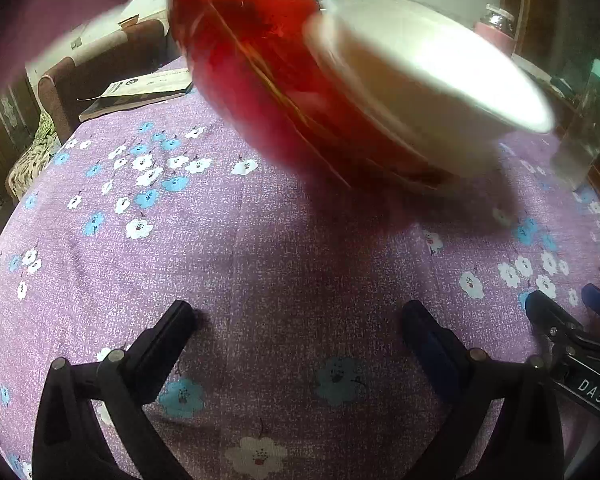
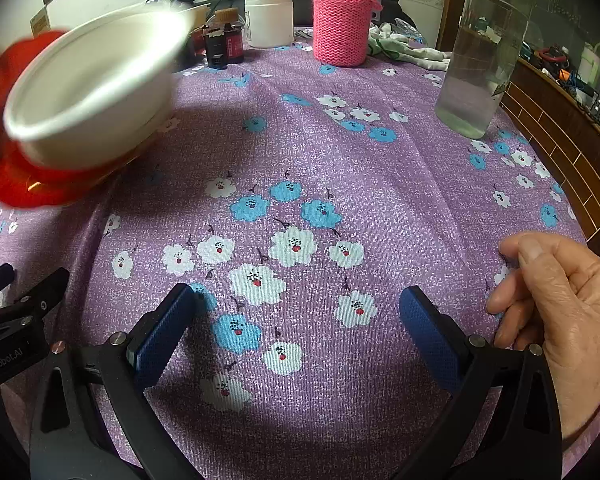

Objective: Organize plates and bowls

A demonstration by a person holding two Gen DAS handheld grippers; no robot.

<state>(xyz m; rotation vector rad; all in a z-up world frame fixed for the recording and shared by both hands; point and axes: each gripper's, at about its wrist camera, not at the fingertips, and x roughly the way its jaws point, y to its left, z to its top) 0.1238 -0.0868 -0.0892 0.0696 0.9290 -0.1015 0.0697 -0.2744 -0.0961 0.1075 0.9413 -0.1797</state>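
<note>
White bowl (image 2: 96,84) on red plate (image 2: 24,188), both blurred, near table's (image 2: 380,184) left edge. Left gripper (image 1: 300,344) and right gripper (image 2: 296,328) released, empty; next: grasp stack.

Soft indoor light, fairly dim; dark vignette rings both fisheye frames and the edges bow. The bowl (image 1: 428,92) and red plate (image 1: 260,80) smear with motion blur in both views. A broad soft shadow lies mid-frame on the sharp tablecloth (image 2: 340,184).

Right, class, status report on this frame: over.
Both hand-held grippers open, empty. White bowl on red plate, blurred, tilted. Clear plastic jar stands right.
</note>
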